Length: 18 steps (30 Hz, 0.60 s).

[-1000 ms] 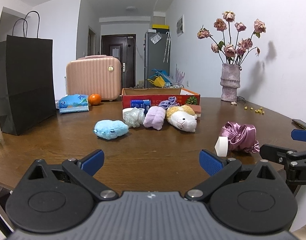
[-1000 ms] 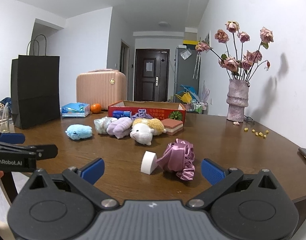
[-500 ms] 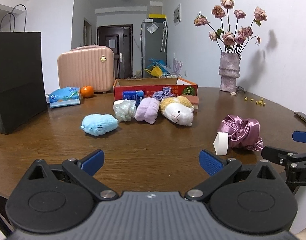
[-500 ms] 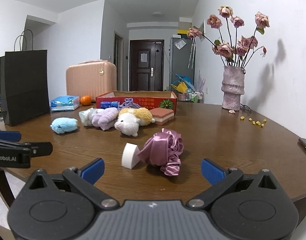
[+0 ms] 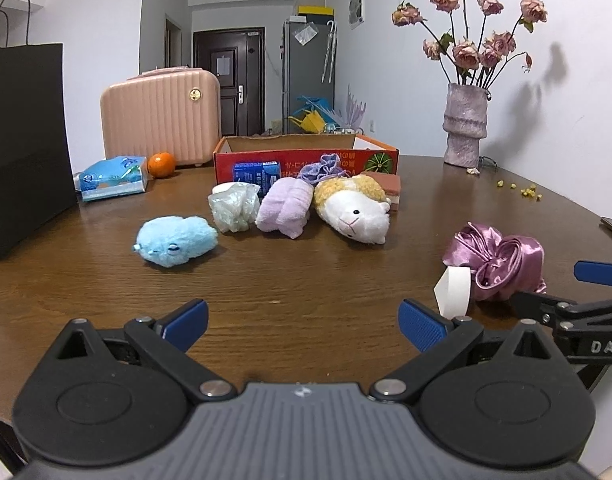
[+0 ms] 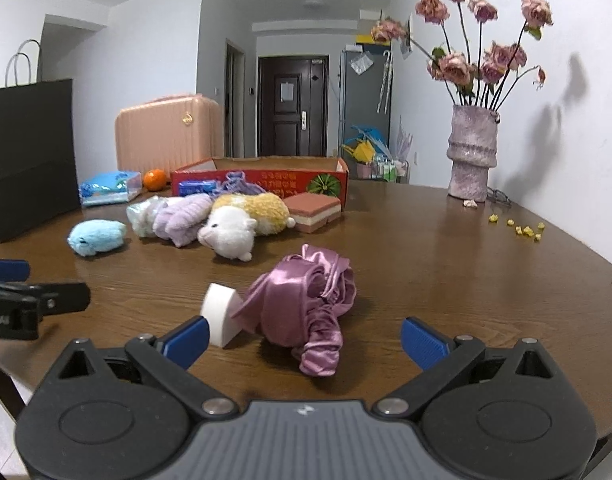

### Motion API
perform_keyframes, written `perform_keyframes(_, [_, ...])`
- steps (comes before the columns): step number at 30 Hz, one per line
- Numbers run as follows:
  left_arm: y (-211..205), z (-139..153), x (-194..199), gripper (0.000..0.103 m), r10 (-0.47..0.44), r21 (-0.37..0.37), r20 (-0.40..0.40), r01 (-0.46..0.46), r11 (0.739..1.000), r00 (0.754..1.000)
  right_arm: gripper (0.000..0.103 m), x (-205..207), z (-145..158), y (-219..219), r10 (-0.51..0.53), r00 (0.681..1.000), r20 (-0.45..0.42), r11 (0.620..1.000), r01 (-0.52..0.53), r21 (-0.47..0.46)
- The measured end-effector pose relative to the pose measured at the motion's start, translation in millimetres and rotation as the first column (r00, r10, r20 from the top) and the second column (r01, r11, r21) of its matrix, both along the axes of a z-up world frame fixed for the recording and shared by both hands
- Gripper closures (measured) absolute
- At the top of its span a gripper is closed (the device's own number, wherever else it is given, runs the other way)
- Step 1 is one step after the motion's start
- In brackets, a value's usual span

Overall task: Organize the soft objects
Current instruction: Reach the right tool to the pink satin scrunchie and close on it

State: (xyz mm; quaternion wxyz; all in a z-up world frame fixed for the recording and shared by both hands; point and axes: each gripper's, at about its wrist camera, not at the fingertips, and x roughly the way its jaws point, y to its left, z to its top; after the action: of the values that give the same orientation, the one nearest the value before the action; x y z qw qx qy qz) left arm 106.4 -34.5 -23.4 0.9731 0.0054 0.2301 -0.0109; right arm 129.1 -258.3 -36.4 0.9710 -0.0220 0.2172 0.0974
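Note:
On the brown table lie a blue plush, a crumpled clear bag, a lilac rolled towel and a white-and-yellow plush, in front of a red cardboard box. A purple satin cloth with a white sponge beside it lies just ahead of my right gripper, which is open and empty. My left gripper is open and empty, over bare table in front of the toys. The satin cloth also shows in the left wrist view.
A black paper bag stands at the left, a pink suitcase, tissue pack and orange behind. A vase of dried roses stands back right. A pink layered sponge lies by the box.
Both grippers have moved forward over the table; the objects look nearer. The right gripper has closed in on the satin cloth. Nothing was grasped.

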Motion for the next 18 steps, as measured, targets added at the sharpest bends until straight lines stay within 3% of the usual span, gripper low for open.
perform_keyframes(9, [-7.7,-7.1,22.3,0.000,0.011,0.009,-0.046,-0.011,1.000,0.999,0.016,39.6,-2.6,2.4,0.054,0.998,-0.044,0.998,-0.055,-0.033])
perform_keyframes(13, [-10.2,-9.5,27.8,0.000,0.020,0.011,-0.063,-0.020,1.000,0.998,0.028,56.4,-3.9,2.4,0.109,0.991,-0.081,0.993,-0.112,-0.031])
perform_keyframes(18, [-15.1,-9.8,32.5,0.000,0.027,0.019,-0.072,-0.026,0.999,0.997,0.054,68.5,-7.2,3.9,0.151,0.982,-0.111,0.987,-0.156,-0.038])
